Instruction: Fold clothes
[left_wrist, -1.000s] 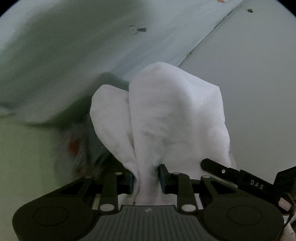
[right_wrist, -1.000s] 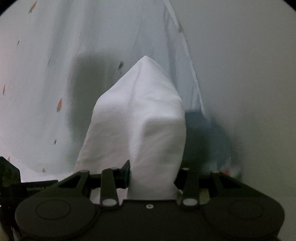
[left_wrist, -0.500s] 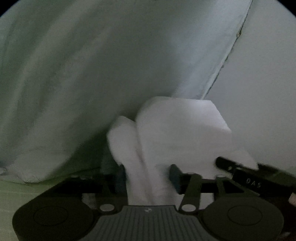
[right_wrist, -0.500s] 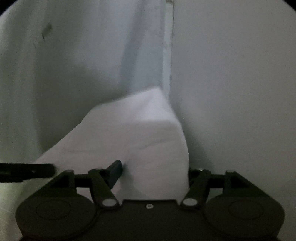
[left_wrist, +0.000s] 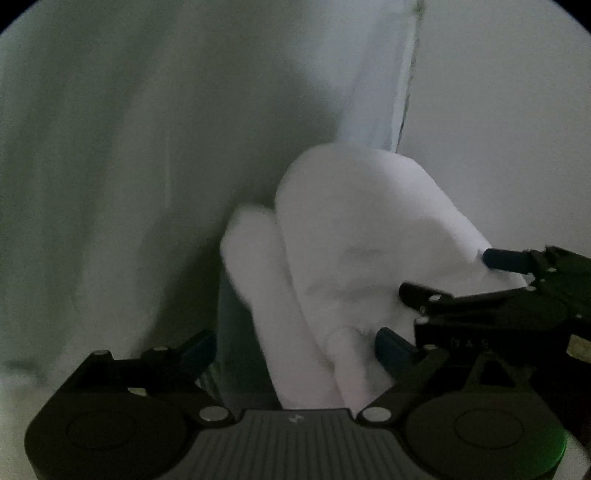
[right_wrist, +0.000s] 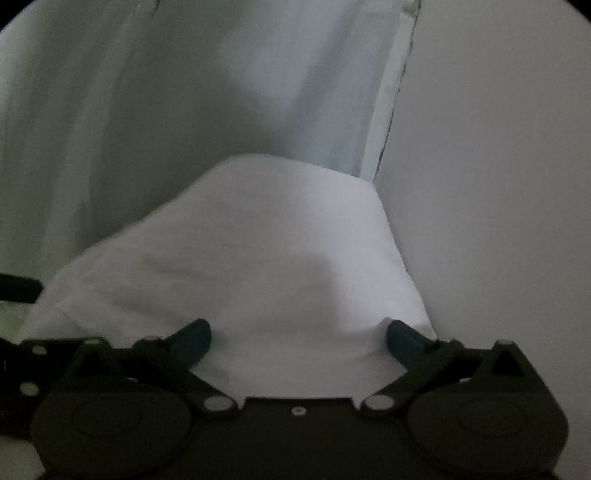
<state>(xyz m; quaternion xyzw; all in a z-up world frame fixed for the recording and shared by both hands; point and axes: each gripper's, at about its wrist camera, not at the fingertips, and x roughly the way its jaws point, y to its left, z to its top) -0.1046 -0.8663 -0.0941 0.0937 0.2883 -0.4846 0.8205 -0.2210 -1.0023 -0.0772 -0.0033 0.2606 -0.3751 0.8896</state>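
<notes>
A white garment bunches up in front of my left gripper, whose jaws stand open with the cloth lying loose between them. The same white garment lies spread in front of my right gripper, also open, with cloth resting between the spread fingers. The right gripper also shows at the right edge of the left wrist view, touching the cloth's right side. Both grippers are close to the surface.
A pale blue-green sheet covers the surface to the left and behind the garment; it also shows in the right wrist view. A plain white wall or panel rises on the right, meeting the sheet along a seam.
Both grippers have come down toward the surface and opened, letting go of the white garment. The cloth has dropped from a hanging peak into a lower, wider heap.
</notes>
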